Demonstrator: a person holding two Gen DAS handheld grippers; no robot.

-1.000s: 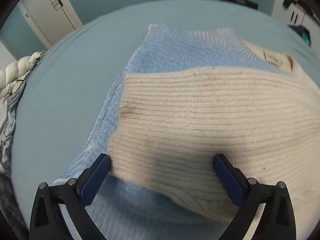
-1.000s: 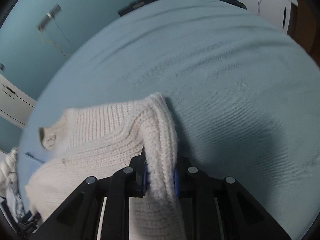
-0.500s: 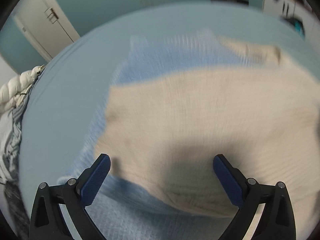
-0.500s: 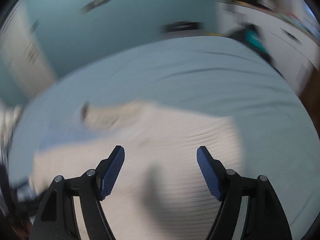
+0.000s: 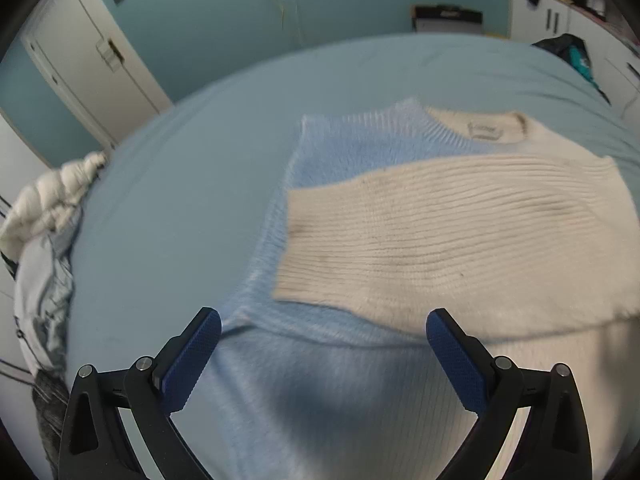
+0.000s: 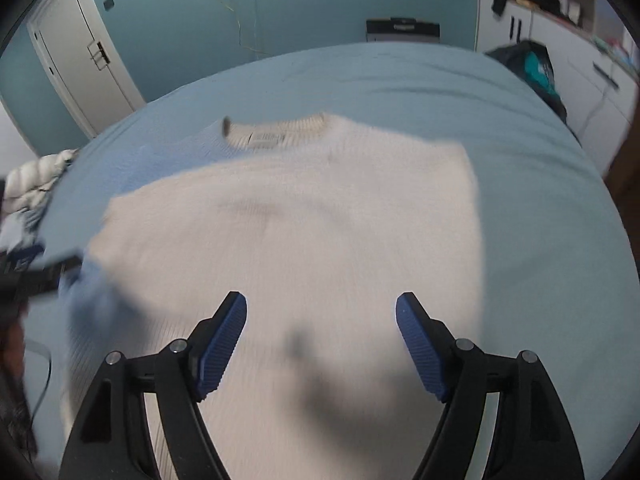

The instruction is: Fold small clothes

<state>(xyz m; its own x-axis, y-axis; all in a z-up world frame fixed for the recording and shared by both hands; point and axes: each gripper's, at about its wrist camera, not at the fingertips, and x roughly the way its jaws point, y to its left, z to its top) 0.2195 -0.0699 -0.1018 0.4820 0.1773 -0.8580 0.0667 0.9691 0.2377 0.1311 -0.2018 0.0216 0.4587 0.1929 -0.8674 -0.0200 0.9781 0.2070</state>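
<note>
A knit sweater, half light blue and half cream, lies flat on the blue bed. In the left wrist view its cream sleeve (image 5: 460, 236) is folded across the light blue body (image 5: 332, 392), with the collar and label (image 5: 486, 131) at the far side. My left gripper (image 5: 322, 354) is open and empty above the sweater's near part. In the right wrist view the cream side (image 6: 320, 240) fills the middle. My right gripper (image 6: 320, 336) is open and empty above it.
The blue bed sheet (image 5: 168, 220) surrounds the sweater. A white puffy jacket and crumpled bedding (image 5: 44, 208) lie at the left edge. A white door (image 6: 80, 64) stands far left, white cabinets with dark clothes (image 6: 532, 64) far right.
My right gripper let go of the cream sleeve, opened and drew back above the sweater. The sleeve now lies folded across the body. My left gripper pulled back and up, still open.
</note>
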